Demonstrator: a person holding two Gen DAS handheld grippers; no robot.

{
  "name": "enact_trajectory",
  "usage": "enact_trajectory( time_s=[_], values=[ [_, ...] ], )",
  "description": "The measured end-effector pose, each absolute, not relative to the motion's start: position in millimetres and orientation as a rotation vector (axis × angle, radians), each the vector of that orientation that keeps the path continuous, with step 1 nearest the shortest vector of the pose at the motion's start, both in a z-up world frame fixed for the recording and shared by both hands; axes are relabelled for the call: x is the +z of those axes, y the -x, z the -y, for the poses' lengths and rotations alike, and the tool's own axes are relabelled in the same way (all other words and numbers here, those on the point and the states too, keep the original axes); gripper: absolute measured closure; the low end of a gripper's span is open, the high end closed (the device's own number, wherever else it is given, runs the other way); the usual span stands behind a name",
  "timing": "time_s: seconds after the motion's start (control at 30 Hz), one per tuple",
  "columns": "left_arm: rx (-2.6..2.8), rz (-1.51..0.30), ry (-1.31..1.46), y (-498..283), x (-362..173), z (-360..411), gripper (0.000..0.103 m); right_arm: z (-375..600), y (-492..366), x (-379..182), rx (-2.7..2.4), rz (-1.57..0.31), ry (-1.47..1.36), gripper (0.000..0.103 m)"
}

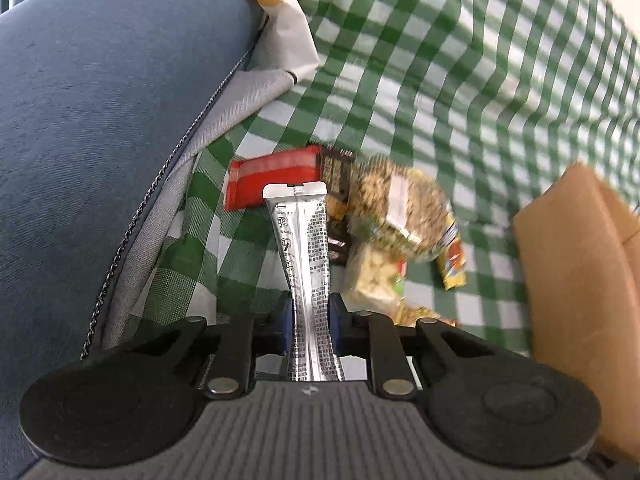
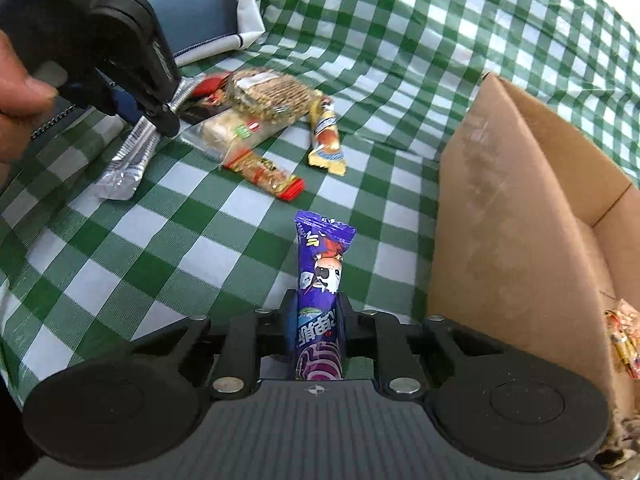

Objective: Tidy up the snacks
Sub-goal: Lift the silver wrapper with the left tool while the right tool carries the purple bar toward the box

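Silver foil stick (image 1: 305, 264) is clamped between the blue pads of the left tool (image 1: 311, 320), its free end pointing out over the pile (image 1: 384, 220) of wrapped snacks on the green-checked worktop (image 1: 460, 80). Right tool (image 2: 318, 320) is clamped on a purple bar (image 2: 320, 280), held above the cloth just beside the cardboard box (image 2: 500, 208).

Risks, as judged from these views: both wrappers are slick and each is gripped partway along its length, so a quick swing could let either one slide out or pivot between the pads. The long foil stick may catch on the box wall or snag the pile. Both tools heading for the box at once could collide.

View differences: the right wrist camera shows the left tool (image 2: 160, 120) from outside, with the stick (image 2: 128, 160) drooping below it towards the cloth, and shows wrapped sweets (image 2: 622, 340) already lying in the box; it also shows the pile's separate packets sharply. The left wrist camera shows only an outer wall of the box (image 1: 576, 280), blurs the pile, but reveals a blue bag (image 1: 100, 140) with a zip close at the left and a red packet (image 1: 272, 178) behind the stick.
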State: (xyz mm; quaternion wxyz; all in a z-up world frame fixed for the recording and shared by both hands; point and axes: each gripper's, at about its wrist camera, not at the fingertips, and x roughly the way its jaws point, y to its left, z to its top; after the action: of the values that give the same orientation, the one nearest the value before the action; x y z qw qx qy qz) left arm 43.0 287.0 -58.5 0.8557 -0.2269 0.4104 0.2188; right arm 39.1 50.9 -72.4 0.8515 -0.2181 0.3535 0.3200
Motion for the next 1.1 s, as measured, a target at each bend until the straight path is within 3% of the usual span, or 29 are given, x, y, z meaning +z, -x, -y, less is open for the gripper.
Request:
enact_trajectory(
  time_s=[0.37, 1.1],
  values=[
    [0.407, -0.697, 0.570, -30, -29, -289, 0.085, -48, -38, -62, 0.650, -0.667, 0.441, 0.083],
    [0.257, -0.539, 0.527, -29, 3, -244, 0.085, -4, -25, 13, 0.573, -0.356, 0.452, 0.083]
  ],
)
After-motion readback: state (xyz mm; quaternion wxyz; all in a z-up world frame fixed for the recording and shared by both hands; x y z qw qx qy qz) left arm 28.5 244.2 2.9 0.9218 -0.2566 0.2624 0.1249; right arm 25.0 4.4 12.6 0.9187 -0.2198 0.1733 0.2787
